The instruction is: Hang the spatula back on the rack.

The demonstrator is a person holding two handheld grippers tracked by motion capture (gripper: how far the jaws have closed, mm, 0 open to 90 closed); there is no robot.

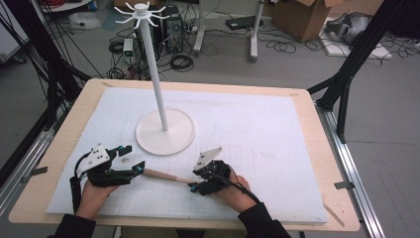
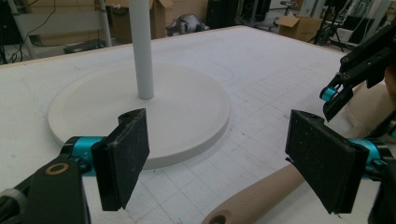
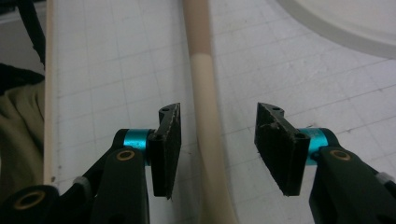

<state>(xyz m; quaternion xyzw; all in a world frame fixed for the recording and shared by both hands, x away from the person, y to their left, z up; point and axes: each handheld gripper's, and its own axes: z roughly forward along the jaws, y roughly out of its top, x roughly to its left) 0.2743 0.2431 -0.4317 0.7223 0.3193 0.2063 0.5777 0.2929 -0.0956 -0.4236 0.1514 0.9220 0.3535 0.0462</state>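
Spoon handle [image 3: 205,93] lies between half-open right fingers [image 3: 218,140], untouched; left fingers [image 2: 224,158] wide, empty; stand [image 1: 165,130] just behind on worktop [image 1: 307,163].

White hook stand [image 1: 164,130] on gridded mat [image 1: 257,129]

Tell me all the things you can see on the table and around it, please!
utensil handle: one, tan wood with a paler part, lying on the mat between the two grippers
stand: one, white, round base with tall pole and hooks on top, middle of the mat
mat: one, white with faint grid, covering the table
table: one, light wood
cardboard boxes: brown, on the floor behind
cables: black, on the floor behind
left gripper: black, jaws open, by the handle's end
right gripper: black, jaws astride the handle, not touching
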